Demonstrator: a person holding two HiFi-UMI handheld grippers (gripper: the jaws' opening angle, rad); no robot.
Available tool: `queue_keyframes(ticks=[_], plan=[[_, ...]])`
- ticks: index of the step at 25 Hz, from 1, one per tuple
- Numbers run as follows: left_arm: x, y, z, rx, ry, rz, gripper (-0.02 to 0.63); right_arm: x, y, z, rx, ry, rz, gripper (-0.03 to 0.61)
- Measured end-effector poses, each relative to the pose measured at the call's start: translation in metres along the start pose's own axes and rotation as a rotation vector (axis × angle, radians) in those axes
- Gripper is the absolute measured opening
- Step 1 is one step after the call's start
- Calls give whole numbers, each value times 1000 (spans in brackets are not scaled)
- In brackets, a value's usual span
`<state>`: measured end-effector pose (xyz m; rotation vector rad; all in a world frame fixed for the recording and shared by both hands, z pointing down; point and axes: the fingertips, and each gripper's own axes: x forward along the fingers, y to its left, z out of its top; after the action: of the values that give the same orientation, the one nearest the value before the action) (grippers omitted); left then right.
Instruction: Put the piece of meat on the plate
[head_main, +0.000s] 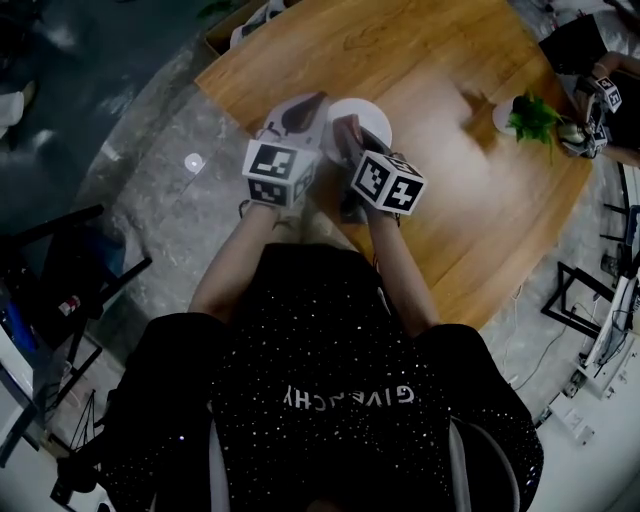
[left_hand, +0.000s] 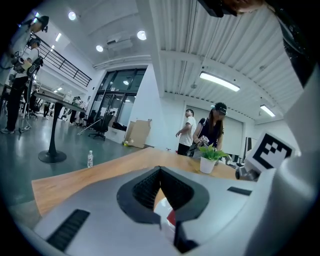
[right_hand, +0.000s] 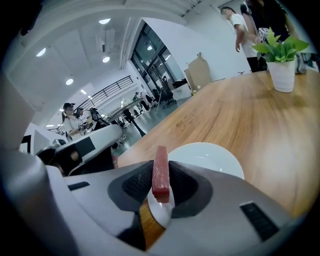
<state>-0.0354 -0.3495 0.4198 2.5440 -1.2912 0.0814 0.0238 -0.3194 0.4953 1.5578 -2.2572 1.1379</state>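
Over the near edge of the round white plate (right_hand: 210, 155), the flat pinkish-red slab of meat (right_hand: 160, 172) stands on edge, pinched in the right gripper (right_hand: 160, 186), whose jaws sit partway apart around it. So it's the lowering bit imo, not placed yet. Next move: get it over the plate's middle, go down till it touches, then let go. The left gripper (left_hand: 160, 172) hangs just beside, jaws together on nothing, over the light wooden table (right_hand: 260, 110).
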Motion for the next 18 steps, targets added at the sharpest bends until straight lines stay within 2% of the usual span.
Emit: queue_keyframes(ticks=[8,18], plan=[[0,-6,-4,16,-3,12,8,6,-4,-6,9,56,18,98],[1,-7,9,64,-1,-5,8,-1,-10,2,-23,37,-28,98]])
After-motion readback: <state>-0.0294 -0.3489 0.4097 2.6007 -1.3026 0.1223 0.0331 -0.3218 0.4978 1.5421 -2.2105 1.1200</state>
